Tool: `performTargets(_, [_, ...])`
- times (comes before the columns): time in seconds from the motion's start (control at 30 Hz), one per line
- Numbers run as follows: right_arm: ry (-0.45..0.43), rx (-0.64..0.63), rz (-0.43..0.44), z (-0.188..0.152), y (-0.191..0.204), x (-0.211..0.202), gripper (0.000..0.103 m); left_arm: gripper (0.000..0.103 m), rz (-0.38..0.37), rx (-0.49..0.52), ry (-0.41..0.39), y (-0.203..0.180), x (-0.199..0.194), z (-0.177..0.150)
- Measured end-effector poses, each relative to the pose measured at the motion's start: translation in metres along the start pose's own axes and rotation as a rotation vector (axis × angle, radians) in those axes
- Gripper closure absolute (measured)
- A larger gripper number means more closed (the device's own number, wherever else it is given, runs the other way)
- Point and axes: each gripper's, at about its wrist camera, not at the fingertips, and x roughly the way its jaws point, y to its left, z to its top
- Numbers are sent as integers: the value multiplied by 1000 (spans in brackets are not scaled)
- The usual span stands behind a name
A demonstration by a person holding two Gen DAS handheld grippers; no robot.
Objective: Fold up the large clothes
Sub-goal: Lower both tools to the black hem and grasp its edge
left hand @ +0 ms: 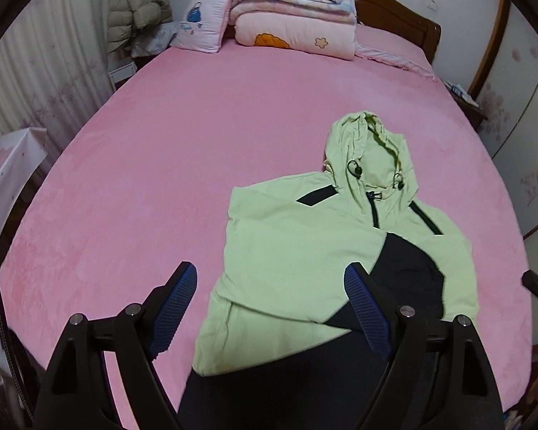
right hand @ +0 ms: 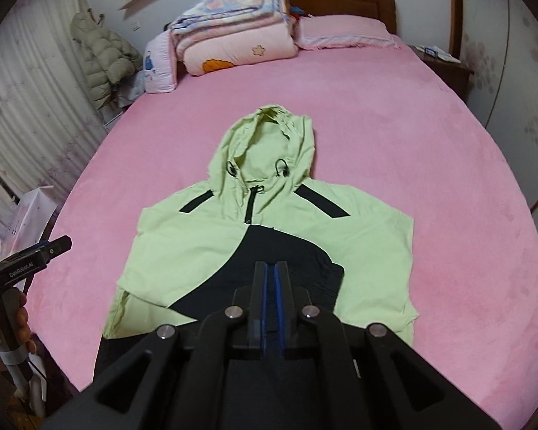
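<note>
Light-green hooded jacket with black panels (right hand: 269,236) lies flat on pink bed (right hand: 448,179), sleeves folded in. My left gripper (left hand: 269,286) jaws wide apart, empty; right gripper (right hand: 270,268) jaws nearly together, empty. Fabric likely thin, limp, slippery; pinch hem corners.

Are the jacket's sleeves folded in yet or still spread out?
Folded in. The jacket lies as a compact block on the bed, no sleeve sticking out, hood flat.

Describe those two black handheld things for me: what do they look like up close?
Each is a matte black plastic frame with silver round pivot bolts. The left gripper and right gripper both have jaws lined with ribbed blue pads. From the right wrist view, the other tool's side carries white lettering, with black cables trailing by its handle.
</note>
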Motion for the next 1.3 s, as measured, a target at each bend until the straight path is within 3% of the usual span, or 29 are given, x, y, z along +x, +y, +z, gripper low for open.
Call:
performTargets(0.13, [-14,-28,16,-5,7,-18,72,20,-12,-49,-14,5,-27,-9])
performTargets(0.3, [-22,-50,16,-15,13,-35,72,20,-57,-68,-57,6,-55,-23])
performTargets(0.5, [-59,-36,41,-34,14,-57,72,20,-89,-5,-63,-4,-79,-41])
performTargets(0.7, [-143,-35,-49,-68,13,-82,72,20,-80,59,-51,-10,-86,-68])
performTargets(0.87, [-182,-18,-115,-106,9,-100,72,20,-95,36,-18,3,-80,-99])
performTargets(1.07, [-93,-63,-196,-152,7,-98,72,20,-90,14,53,26,-63,-142])
performTargets(1.3, [33,13,-147,-207,-16,-87,72,20,-46,-2,129,75,-35,-203])
